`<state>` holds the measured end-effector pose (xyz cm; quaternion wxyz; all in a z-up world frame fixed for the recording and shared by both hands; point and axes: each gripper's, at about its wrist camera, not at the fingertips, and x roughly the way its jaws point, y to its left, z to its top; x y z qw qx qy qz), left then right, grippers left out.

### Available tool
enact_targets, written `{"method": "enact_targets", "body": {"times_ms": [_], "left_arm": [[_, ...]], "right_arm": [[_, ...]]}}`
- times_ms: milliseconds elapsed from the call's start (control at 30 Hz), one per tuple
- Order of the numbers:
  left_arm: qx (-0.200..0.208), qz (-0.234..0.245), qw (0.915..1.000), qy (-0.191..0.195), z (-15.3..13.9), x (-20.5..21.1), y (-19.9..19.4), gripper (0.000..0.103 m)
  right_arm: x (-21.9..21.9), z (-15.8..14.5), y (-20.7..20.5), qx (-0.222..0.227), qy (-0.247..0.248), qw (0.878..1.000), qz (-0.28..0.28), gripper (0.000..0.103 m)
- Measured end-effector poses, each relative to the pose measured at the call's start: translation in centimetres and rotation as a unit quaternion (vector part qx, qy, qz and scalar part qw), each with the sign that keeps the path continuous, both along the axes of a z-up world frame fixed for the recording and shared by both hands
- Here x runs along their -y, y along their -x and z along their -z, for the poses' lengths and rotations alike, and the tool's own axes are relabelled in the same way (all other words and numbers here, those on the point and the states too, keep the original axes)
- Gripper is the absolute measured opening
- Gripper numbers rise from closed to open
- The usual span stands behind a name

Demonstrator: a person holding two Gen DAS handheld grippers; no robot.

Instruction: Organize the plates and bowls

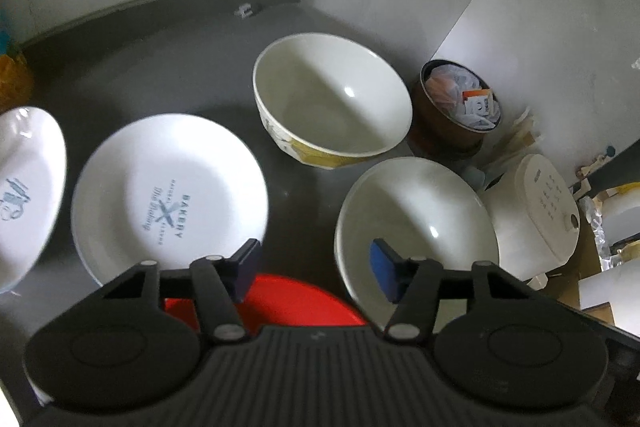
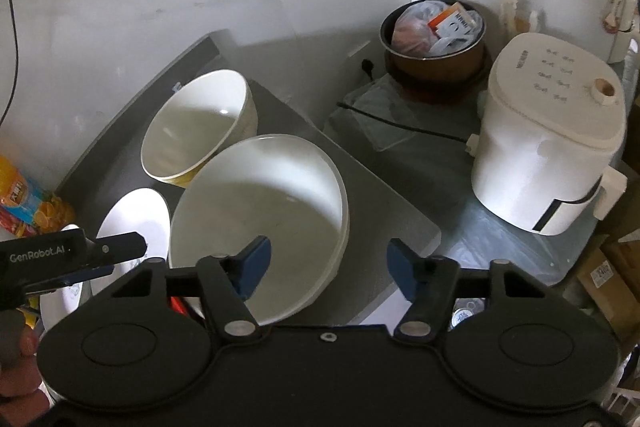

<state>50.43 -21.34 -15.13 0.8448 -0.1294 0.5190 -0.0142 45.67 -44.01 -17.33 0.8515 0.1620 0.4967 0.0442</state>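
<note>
Item: my left gripper (image 1: 316, 269). Held over the near edge of the dark bench (image 1: 192, 67), looking forward and down; fingers (image 1: 248, 267) spread apart, grasping nothing. From the right wrist view it enters at the left edge, with part of my hand (image 2: 16, 367) behind it.

Item: my right gripper (image 2: 329, 269). Held above the bench's right corner, tilted down; fingers (image 2: 256, 263) released and empty, the left pad over the near rim of the wide bowl, the right pad past its edge.

Item: wide white bowl (image 2: 260, 227). Upright on the bench, front right, empty. Whether either pad touches it I cannot tell.

Item: deep bowl (image 1: 332, 99). White inside, yellow pattern outside, upright behind the wide bowl and just beside it.

Item: printed plate (image 1: 168, 195). White, blue "BAKERY" lettering, flat on the bench left of the bowls; looks stacked on another plate.

Item: second white plate (image 1: 28, 195). At the far left, blue markings, partly cut off by the frame.

Item: red dish (image 1: 288, 299). Directly under my left gripper, mostly hidden.

Item: brown pot (image 2: 434, 39). Beyond the bench, stuffed with packets and bags.

Item: white cooker (image 2: 548, 143). Right of the bench, near the pot.

Item: orange snack packet (image 2: 28, 203). Far left, by the wall.
</note>
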Motion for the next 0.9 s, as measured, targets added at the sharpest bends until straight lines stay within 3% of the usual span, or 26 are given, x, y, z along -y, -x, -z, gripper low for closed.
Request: {"method": "enact_targets", "body": {"times_ms": [333,533,633,700,900], "left_arm": [[-0.062,-0.007,0.9980,0.014,3.2,1.6,-3.2,0.041],[-0.087,-0.012,0.9961,0.006,4.7,2.0,-4.7,0.025],[-0.095,-0.012,0.9954,0.001,5.3,2.2,-5.2,0.019],[-0.097,-0.012,0.9951,0.015,5.5,2.3,-5.4,0.011],[-0.092,-0.002,0.9957,0.010,5.0,2.7,-5.3,0.010]], "right_arm": [[0.3,2.7,-2.5,-0.038,-0.009,0.999,-0.023,0.049],[0.0,4.0,-3.6,-0.063,-0.016,0.997,-0.028,0.033],[-0.2,4.4,-3.9,-0.069,-0.017,0.997,-0.034,0.018],[-0.1,4.4,-3.9,-0.070,-0.018,0.997,-0.033,0.016],[0.1,4.0,-3.6,-0.058,-0.020,0.998,-0.024,0.016]]}}
